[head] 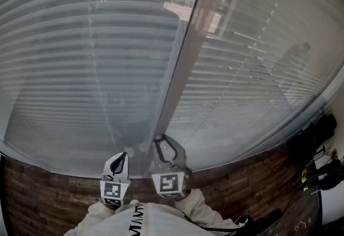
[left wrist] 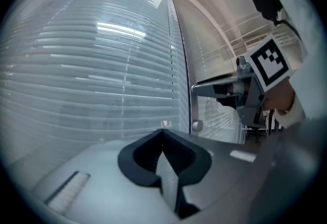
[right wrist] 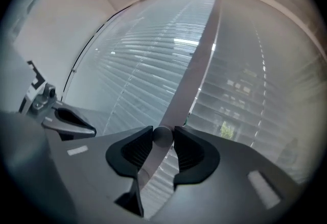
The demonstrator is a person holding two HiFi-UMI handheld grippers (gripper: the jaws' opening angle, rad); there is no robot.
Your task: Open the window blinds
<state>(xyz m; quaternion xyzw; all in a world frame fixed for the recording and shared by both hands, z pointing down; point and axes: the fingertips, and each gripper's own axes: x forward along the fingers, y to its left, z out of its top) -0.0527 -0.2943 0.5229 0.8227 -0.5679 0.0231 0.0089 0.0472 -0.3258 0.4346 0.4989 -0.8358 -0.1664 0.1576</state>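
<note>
Here the right gripper [right wrist: 162, 132] hides the small round grey knob [right wrist: 162, 137] from the head view, its fingers clamped on it. The left gripper [left wrist: 163, 136], fingers together and empty, faces the white slatted blinds [left wrist: 102, 70].

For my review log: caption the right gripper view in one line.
Right gripper clamps the round knob on the post between two window blinds.

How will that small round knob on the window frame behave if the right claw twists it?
Probably stiff: the knob sits fixed on the frame, so it should turn, not lift. Its smooth round face could slip in the right claw, whose ribbed pads pinch only its sides.
</note>
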